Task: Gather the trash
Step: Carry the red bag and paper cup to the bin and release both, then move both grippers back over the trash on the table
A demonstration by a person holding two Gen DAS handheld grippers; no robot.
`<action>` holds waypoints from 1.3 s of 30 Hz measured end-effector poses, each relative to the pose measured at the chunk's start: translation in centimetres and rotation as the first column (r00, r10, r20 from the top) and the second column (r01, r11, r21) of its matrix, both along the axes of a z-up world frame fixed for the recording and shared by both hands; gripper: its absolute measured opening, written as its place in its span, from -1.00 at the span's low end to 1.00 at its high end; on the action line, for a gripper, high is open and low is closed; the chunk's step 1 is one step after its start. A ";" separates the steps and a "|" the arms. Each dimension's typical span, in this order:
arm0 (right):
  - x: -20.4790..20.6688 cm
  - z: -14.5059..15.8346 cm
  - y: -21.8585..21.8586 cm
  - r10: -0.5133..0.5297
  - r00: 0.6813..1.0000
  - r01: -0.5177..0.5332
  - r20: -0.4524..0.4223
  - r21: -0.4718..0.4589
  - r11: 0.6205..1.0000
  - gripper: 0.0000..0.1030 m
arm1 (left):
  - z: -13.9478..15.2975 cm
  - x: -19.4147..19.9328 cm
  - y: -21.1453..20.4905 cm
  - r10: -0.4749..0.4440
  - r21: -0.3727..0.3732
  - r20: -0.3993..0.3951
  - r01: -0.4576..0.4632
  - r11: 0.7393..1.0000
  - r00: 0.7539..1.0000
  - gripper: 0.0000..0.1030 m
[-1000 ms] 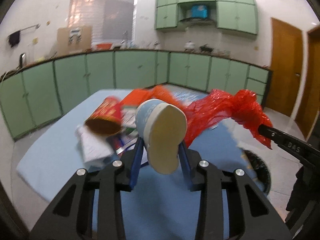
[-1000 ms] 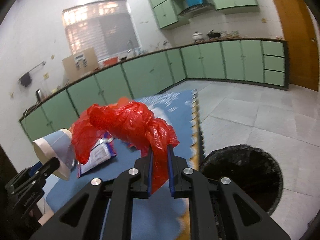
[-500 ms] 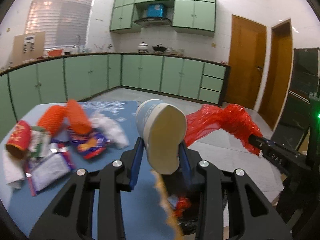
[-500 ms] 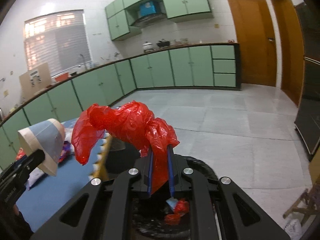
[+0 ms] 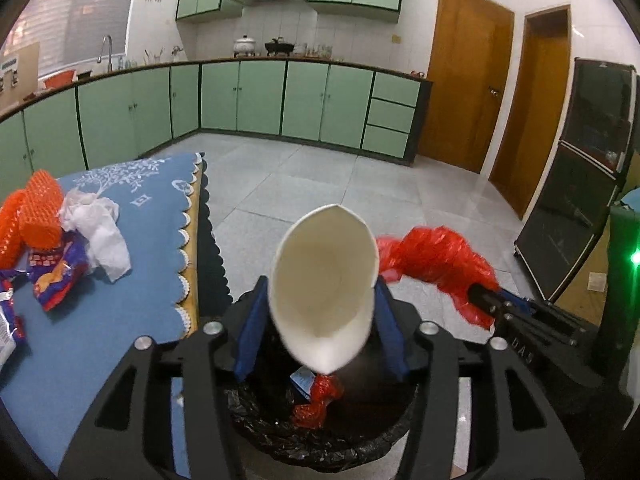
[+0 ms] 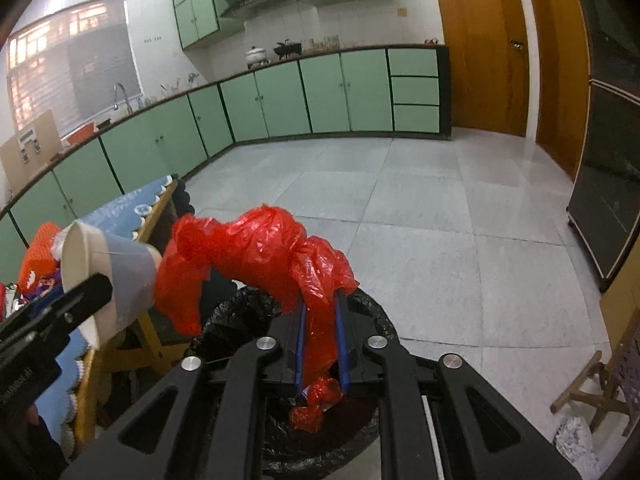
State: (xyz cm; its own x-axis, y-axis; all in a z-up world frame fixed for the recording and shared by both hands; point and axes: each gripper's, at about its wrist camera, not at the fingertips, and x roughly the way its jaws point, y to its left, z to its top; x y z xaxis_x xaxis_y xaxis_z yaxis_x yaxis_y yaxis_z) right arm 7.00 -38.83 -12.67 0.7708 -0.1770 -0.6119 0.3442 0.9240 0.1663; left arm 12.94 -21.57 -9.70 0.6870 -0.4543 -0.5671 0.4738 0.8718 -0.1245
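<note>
Trash waits in two places: a crushed white paper cup between the blue-padded jaws of the left gripper, and a crumpled red plastic bag between the jaws of the right gripper. Both grippers point forward and downward over a round bin lined with a black plastic bag, which stands on the grey tiled floor just beside the edge of the blue-clothed tabletop. The left jaws are opening, and the cup, its open mouth turned toward the camera, sits between the pads with gaps visible on both sides. The right jaws are also opening, narrowly apart, with the red bag's tail hanging down between them toward the bin. Inside the bin lie a small red plastic scrap and a bit of blue wrapper. More litter lies on the tabletop at the left: an orange foam net sleeve, crumpled white tissue and a blue-and-red snack wrapper.
</note>
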 end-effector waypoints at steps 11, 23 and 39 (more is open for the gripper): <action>-0.1 0.6 -0.1 0.023 0.999 -0.024 0.030 0.026 0.999 -0.09 | 2.3 0.5 1.4 0.030 -0.034 0.044 -0.028 0.999 0.999 0.20; -1.9 3.7 0.0 -0.007 0.995 0.006 0.101 0.009 1.000 0.09 | 3.5 1.9 2.4 0.007 -0.094 0.010 -0.006 0.996 1.000 0.54; -2.7 6.5 5.9 0.095 0.975 -0.099 0.203 0.013 0.995 0.51 | 6.5 -2.9 13.3 0.205 -0.069 0.138 -0.197 0.978 0.969 0.67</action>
